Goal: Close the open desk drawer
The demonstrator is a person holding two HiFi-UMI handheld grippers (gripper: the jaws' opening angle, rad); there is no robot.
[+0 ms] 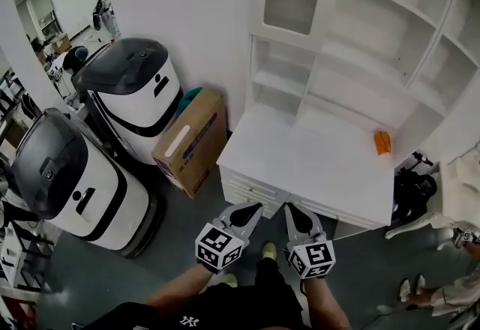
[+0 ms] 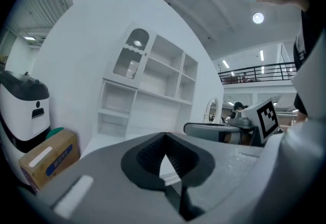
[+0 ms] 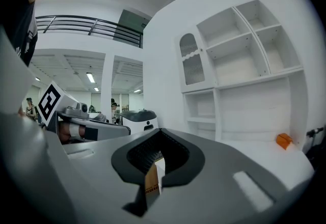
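Both claws pressed together, empty; left gripper [image 1: 246,211] and right gripper [image 1: 295,211] should push the white wooden desk drawer [image 1: 245,188], lower centre, squarely.

desk drawer [image 1: 241,193] | white | front left of desk [image 1: 315,171] | openness unclear

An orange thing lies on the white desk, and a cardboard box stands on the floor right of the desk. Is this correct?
No. The orange thing does lie on the white desk, but the head view shows the cardboard box on the floor left of it.
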